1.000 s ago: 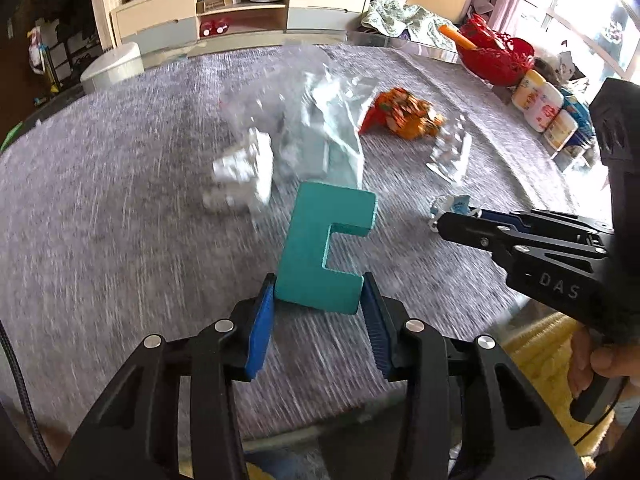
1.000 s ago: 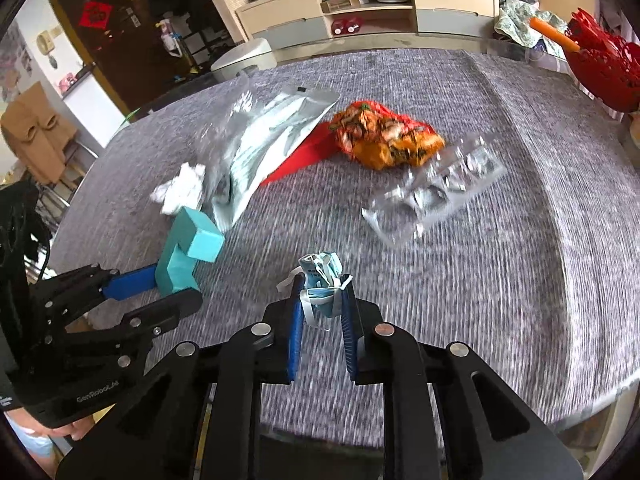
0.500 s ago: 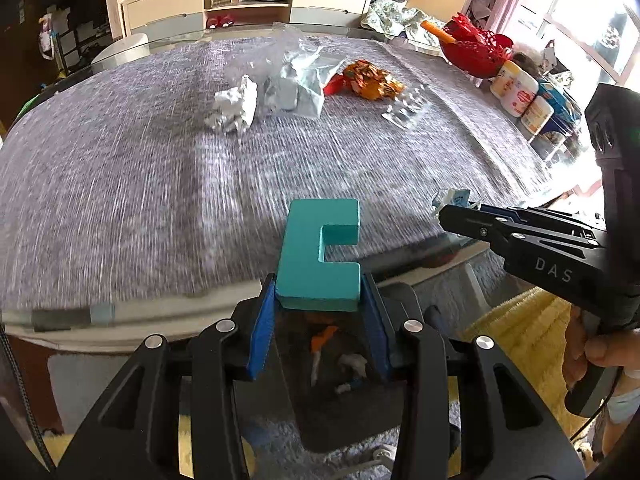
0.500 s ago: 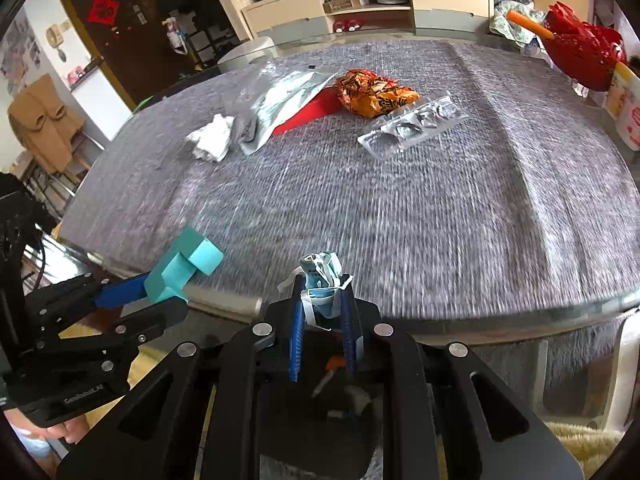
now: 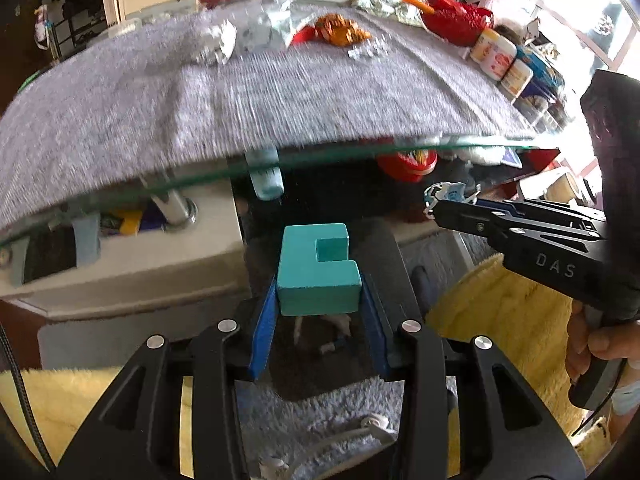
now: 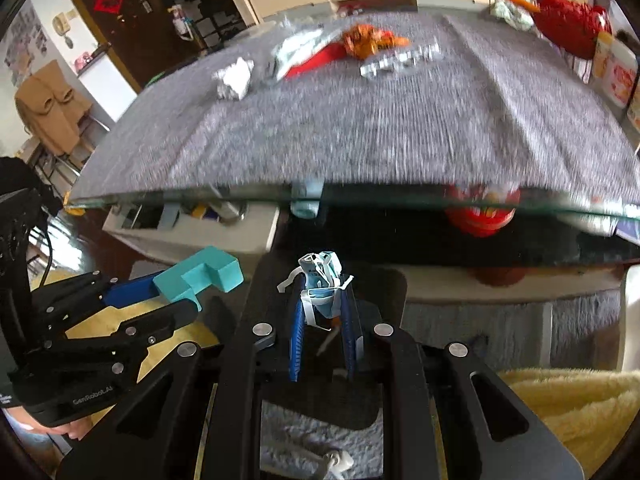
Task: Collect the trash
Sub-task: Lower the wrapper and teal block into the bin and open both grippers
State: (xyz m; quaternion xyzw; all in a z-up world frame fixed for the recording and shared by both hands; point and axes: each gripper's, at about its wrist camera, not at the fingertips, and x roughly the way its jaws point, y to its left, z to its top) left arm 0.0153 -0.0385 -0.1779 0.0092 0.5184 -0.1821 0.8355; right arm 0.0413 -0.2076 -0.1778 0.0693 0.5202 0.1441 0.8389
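Note:
My left gripper point(image 5: 319, 312) is shut on a teal C-shaped block point(image 5: 318, 267), held below the table's glass edge over a dark bin point(image 5: 320, 360) on the floor. My right gripper point(image 6: 323, 312) is shut on a crumpled blue face mask point(image 6: 322, 284), also over the dark bin point(image 6: 320, 392). The right gripper shows in the left wrist view point(image 5: 436, 210) beside the block. On the table lie a crumpled white paper point(image 6: 234, 78), a silver foil bag point(image 6: 296, 50), an orange snack wrapper point(image 6: 370, 42) and a clear plastic tray point(image 6: 400, 60).
The grey-clothed glass table point(image 6: 360, 140) fills the upper view. Red baskets point(image 5: 456, 16) and jars point(image 5: 492, 54) stand at its right end. A yellow rug point(image 6: 568, 408) and a grey rug point(image 5: 320, 420) lie on the floor. A white shelf point(image 5: 120, 256) sits under the table.
Both grippers have drawn back from the table top and dropped below its edge, carrying the block and the mask over the bin.

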